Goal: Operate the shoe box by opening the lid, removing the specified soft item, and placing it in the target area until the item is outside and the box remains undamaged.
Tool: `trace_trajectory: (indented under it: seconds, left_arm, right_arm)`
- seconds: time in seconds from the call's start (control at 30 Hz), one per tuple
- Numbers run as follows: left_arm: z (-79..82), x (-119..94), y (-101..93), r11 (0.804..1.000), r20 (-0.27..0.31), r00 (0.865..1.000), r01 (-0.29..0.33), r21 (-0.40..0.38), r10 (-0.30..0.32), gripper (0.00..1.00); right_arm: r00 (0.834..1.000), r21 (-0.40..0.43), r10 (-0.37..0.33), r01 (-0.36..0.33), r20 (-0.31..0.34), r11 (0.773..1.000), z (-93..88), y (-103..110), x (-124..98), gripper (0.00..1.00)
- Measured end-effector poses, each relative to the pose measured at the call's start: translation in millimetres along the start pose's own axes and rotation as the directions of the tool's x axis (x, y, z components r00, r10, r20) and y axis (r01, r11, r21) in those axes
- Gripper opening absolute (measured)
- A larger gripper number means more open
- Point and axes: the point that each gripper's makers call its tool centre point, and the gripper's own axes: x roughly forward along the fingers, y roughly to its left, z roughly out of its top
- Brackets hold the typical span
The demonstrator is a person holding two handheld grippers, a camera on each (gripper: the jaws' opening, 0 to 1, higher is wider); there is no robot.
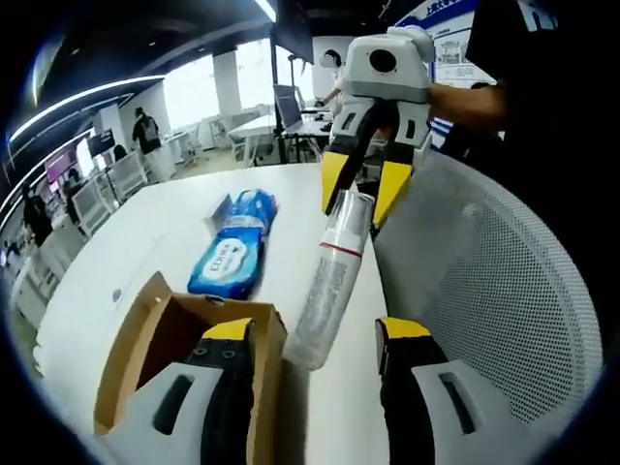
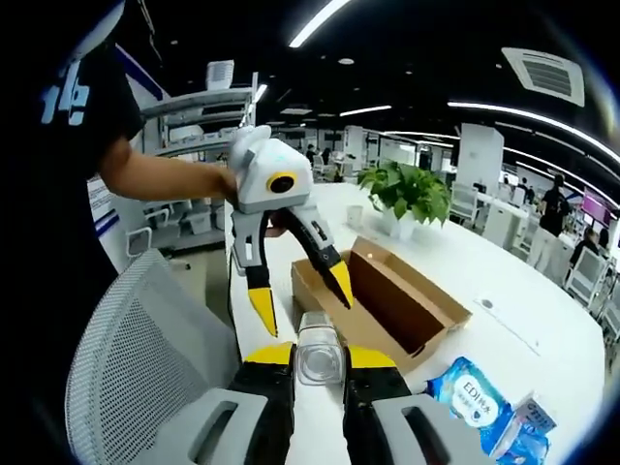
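A clear plastic bottle (image 1: 334, 276) with a pale label hangs slanted over the white table (image 1: 145, 223), and my right gripper (image 1: 360, 205) is shut on its upper end. In the right gripper view the same bottle (image 2: 320, 354) sits end-on in my right gripper (image 2: 321, 356). My left gripper (image 1: 315, 329) is open, and the bottle's lower end lies between its jaws without being clamped. From the right gripper view, the left gripper (image 2: 301, 305) hangs spread above the open brown shoe box (image 2: 387, 291). The box (image 1: 145, 339) looks empty. A blue soft wipes pack (image 1: 232, 247) lies on the table.
A grey mesh chair (image 1: 504, 291) stands against the table edge beside the grippers. A potted plant (image 2: 407, 189) and a small cup (image 2: 355, 215) stand farther along the table. The wipes pack (image 2: 475, 402) lies near the box. People and desks fill the office behind.
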Motion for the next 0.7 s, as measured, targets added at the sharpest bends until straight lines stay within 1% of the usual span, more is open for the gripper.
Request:
trace_trajectory:
  seconds: [0.07, 0.2, 0.37, 0.47, 0.57, 0.6, 0.7]
  left_arm:
    - [0.9, -6, 4.9, 0.999, 0.026, 0.999, -0.036, -0.038, 0.037, 0.57]
    - [-3.2, -20, 12.6, 0.992, 0.047, 0.994, -0.096, -0.086, 0.1, 0.62]
    - [-9.2, -34, 19.6, 0.976, 0.047, 0.984, -0.163, -0.143, 0.172, 0.71]
    - [-11.8, -38, 22.9, 0.967, 0.046, 0.978, -0.193, -0.166, 0.203, 0.74]
    - [-14.5, -41, 27.0, 0.955, 0.044, 0.971, -0.224, -0.196, 0.237, 0.8]
    - [-15.2, -42, 27.9, 0.952, 0.043, 0.969, -0.232, -0.199, 0.245, 0.82]
    - [-17.9, -45, 30.7, 0.942, 0.036, 0.962, -0.255, -0.22, 0.269, 0.86]
  right_arm:
    - [1.0, -0.022, 0.006, -0.006, -0.013, 1.0, 0.2, -4, -1, 0.13]
    - [0.999, -0.049, 0.005, -0.007, -0.041, 0.999, -2.3, -16, -5, 0.13]
    - [0.996, -0.105, -0.014, 0.005, -0.092, 0.994, -6.7, -40, -16, 0.13]
    - [0.992, -0.136, -0.031, 0.014, -0.121, 0.991, -9.8, -57, -24, 0.13]
    - [0.988, -0.159, -0.04, 0.017, -0.148, 0.987, -13.1, -70, -29, 0.13]
    - [0.985, -0.178, -0.047, 0.018, -0.163, 0.984, -14.9, -76, -31, 0.13]
    - [0.981, -0.202, -0.057, 0.019, -0.186, 0.979, -17.7, -89, -35, 0.13]
